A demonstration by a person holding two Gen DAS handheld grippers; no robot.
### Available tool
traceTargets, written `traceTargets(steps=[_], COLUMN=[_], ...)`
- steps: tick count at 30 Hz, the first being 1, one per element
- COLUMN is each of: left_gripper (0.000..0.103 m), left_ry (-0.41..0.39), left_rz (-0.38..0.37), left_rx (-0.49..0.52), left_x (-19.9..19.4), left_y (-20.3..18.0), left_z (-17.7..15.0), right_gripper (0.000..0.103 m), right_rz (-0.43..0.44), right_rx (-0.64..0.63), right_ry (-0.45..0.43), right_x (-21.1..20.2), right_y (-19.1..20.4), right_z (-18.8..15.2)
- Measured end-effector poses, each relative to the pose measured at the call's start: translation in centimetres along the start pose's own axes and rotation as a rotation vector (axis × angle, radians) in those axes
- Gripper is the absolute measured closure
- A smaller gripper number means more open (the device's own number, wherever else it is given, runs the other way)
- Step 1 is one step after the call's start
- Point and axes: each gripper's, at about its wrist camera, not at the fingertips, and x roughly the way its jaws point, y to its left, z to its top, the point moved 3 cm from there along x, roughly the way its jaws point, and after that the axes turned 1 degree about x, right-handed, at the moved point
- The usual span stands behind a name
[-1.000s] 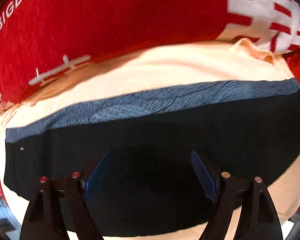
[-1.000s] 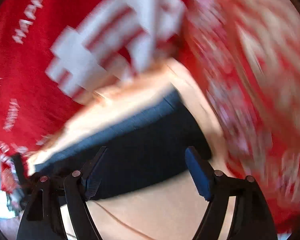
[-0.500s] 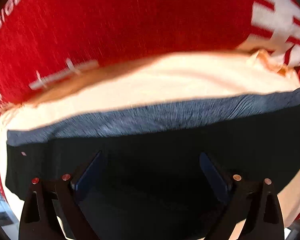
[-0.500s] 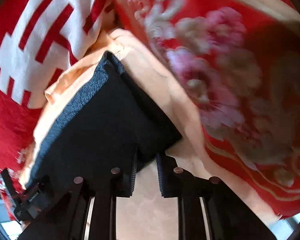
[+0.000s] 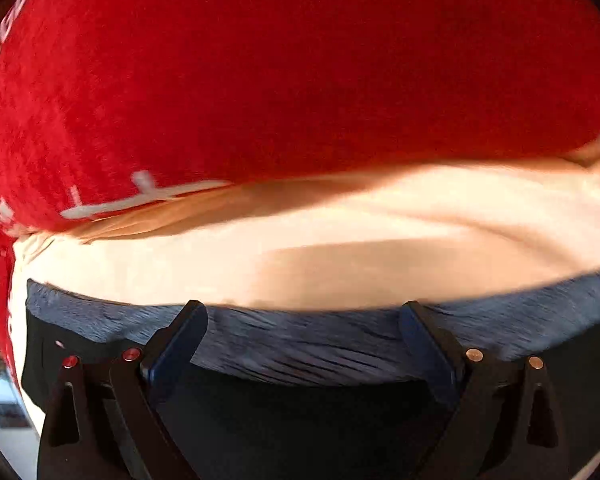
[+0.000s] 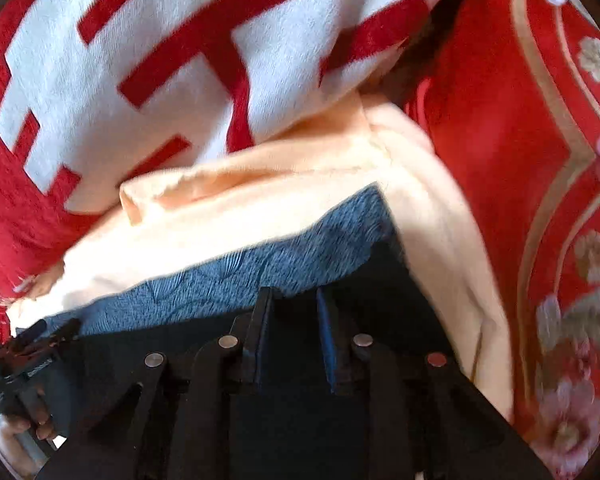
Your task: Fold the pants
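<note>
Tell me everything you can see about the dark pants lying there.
The pants are black, with a heathered blue-grey waistband along the far edge. The cloth looks soft and knitted. They lie flat on a pale peach cloth, which rests on red bedding. The left gripper stands wide open over the waistband; the right gripper, nearly closed, sits just short of it. Whether either touches the fabric is unclear.

A red blanket [image 6: 100,208] with white lettering is spread at twelve o'clock; a floral red quilt [image 6: 540,200] is lit brightly at three o'clock.
</note>
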Motion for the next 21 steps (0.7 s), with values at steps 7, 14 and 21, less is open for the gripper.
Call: traceTargets(steps=[7,14,21], left_gripper=[0.006,0.006,0.006], left_ry=[0.015,0.052,0.037], left_rz=[0.048,0.009,-0.073], left_rx=[-0.003,0.008,0.087], left_x=[-2.2,-2.8,-3.5], left_y=[5.0,7.2,10.1], left_z=[-0.8,-6.0,-8.9], right_gripper=[0.077,0.074,0.060], right_rz=[0.044,0.171,0.156], right_rx=[0.061,0.174,0.226], right_ry=[0.029,0.050,0.056], right_x=[-1.4,-4.4,-5.1], right_y=[-2.5,-1.0,3.8], right_z=[-0.7,-4.5,-8.0])
